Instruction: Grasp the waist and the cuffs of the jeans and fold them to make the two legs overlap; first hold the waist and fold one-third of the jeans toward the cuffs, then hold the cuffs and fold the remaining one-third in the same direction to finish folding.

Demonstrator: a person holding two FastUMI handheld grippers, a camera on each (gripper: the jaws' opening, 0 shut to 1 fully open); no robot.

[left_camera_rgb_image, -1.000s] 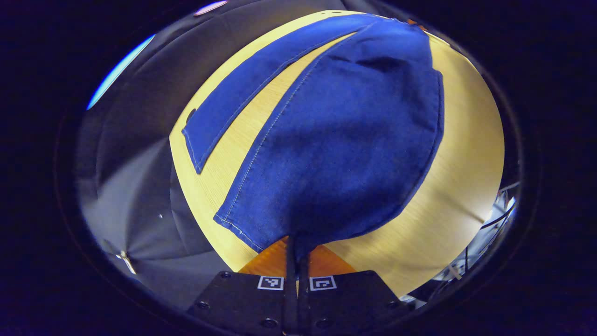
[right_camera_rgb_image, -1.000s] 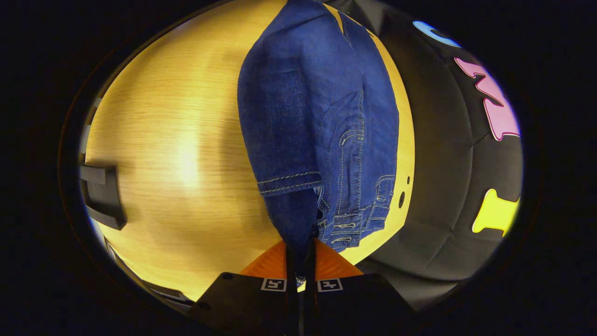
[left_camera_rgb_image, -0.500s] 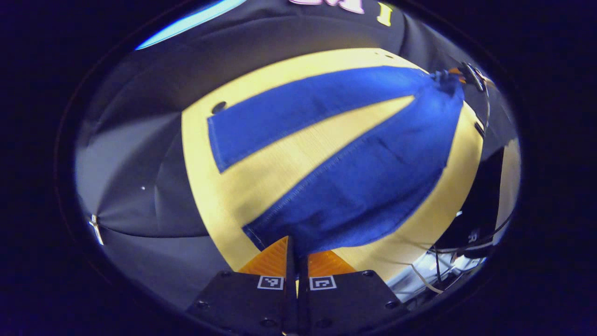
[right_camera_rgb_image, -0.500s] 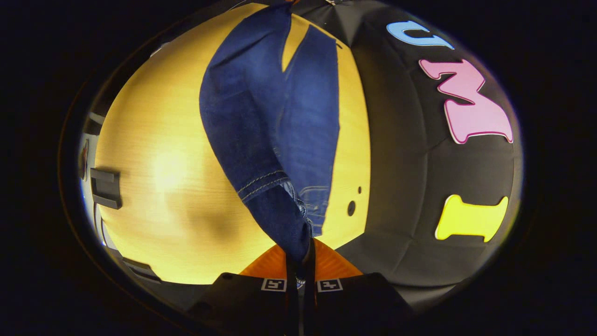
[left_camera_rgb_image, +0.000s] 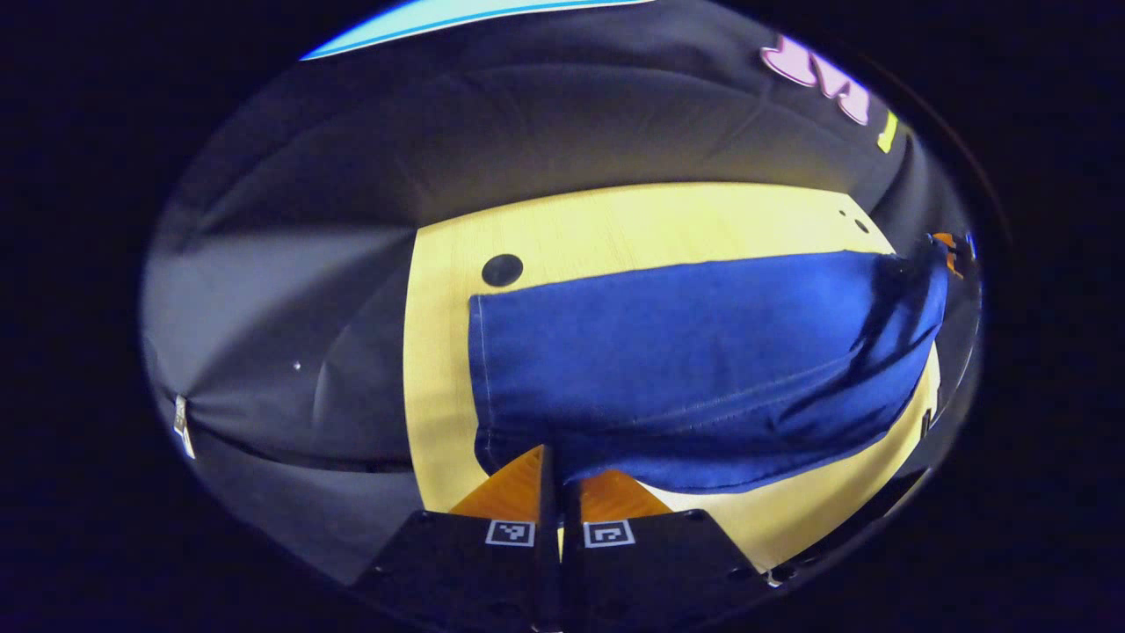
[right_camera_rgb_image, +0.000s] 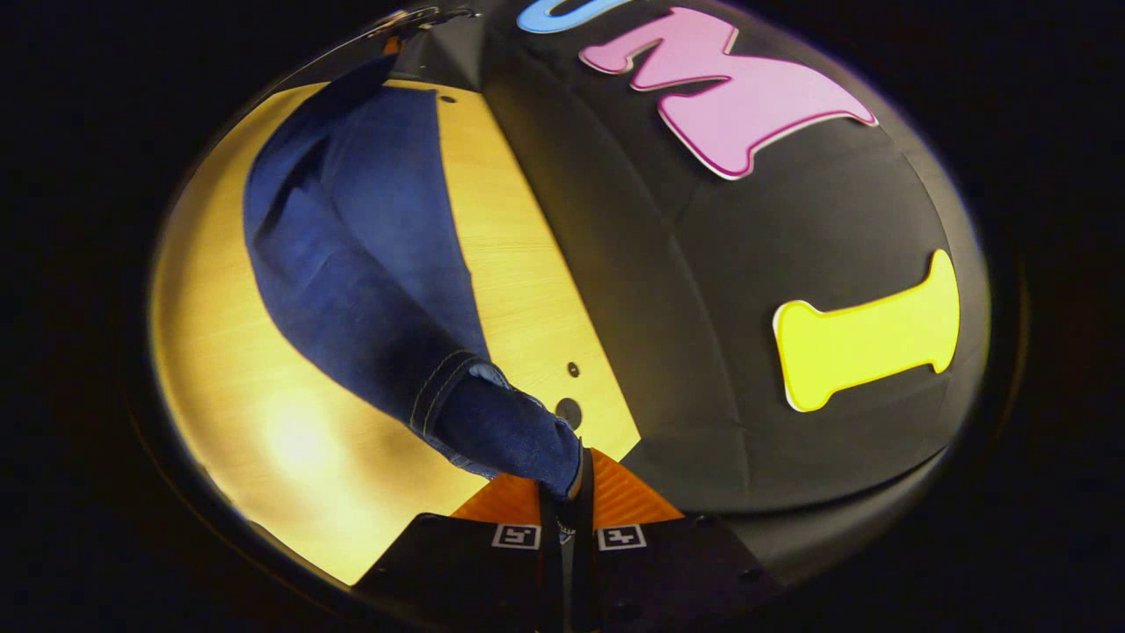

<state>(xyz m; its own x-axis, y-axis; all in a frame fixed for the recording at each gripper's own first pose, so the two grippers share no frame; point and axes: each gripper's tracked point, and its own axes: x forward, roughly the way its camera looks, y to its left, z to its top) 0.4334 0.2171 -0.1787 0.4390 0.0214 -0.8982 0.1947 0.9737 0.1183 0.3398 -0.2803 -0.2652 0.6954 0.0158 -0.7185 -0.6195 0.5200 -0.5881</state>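
The left gripper (left_camera_rgb_image: 552, 470) is pinching the cuff end of the jeans (left_camera_rgb_image: 694, 369) between both fingers at the bottom centre of the left gripper view, and the right gripper (right_camera_rgb_image: 567, 492) is clamping the waist end in the same way at the bottom centre of the right gripper view. In the left gripper view the denim is stretching as one broad blue band from lower centre to the right edge, where the other gripper (left_camera_rgb_image: 945, 251) is showing as a small shape at the far end. The near leg is lying over the far one, so the two are looking close to overlapped above the wooden table (left_camera_rgb_image: 633, 224).

The main risk, as I judge it, is uneven overlap. The lower edge of the band is sagging in a curve toward the bottom right, so if both ends are being lowered without tension, the top leg is likely to be landing skewed or wrinkled. In the right gripper view the waistband is bunching into a thick roll just above the fingers; such a bulky, narrow bite could be slipping out under the garment's weight. The far leg's edge is sitting close to the table's back rim beside a dark hole (left_camera_rgb_image: 502, 269), so any drift toward the top of the frame could be pushing cloth off the board.
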